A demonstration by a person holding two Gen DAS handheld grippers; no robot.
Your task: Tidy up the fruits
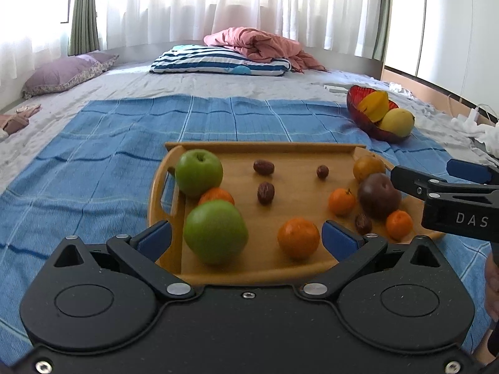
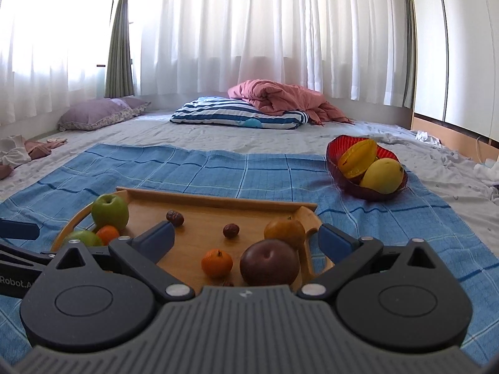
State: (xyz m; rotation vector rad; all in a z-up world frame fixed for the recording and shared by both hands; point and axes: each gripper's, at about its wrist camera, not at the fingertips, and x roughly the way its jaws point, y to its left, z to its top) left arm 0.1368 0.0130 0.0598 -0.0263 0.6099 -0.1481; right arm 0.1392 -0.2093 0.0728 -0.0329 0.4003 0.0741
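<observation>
A wooden tray (image 1: 299, 152) (image 2: 212, 201) on a blue cloth holds two green apples (image 1: 215, 232) (image 2: 109, 212), several small oranges (image 1: 298, 238) (image 2: 216, 263), a dark purple fruit (image 1: 379, 196) (image 2: 268, 262), a brownish-yellow fruit (image 1: 368, 166) (image 2: 284, 233) and several brown dates (image 1: 265, 192) (image 2: 231, 230). A red bowl (image 1: 355, 106) (image 2: 335, 155) at the far right holds a star fruit (image 1: 374, 106) and a mango (image 2: 382, 176). My left gripper (image 1: 246, 238) is open over the tray's near edge, around an apple and an orange. My right gripper (image 2: 246, 240) is open, with the purple fruit between its fingers.
The blue cloth (image 1: 93, 155) lies on a grey bed sheet. A striped pillow (image 1: 218, 60) with a pink blanket (image 1: 262, 43) and a purple pillow (image 1: 62, 73) lie at the back. White cables and clothes lie at the right (image 1: 477, 124).
</observation>
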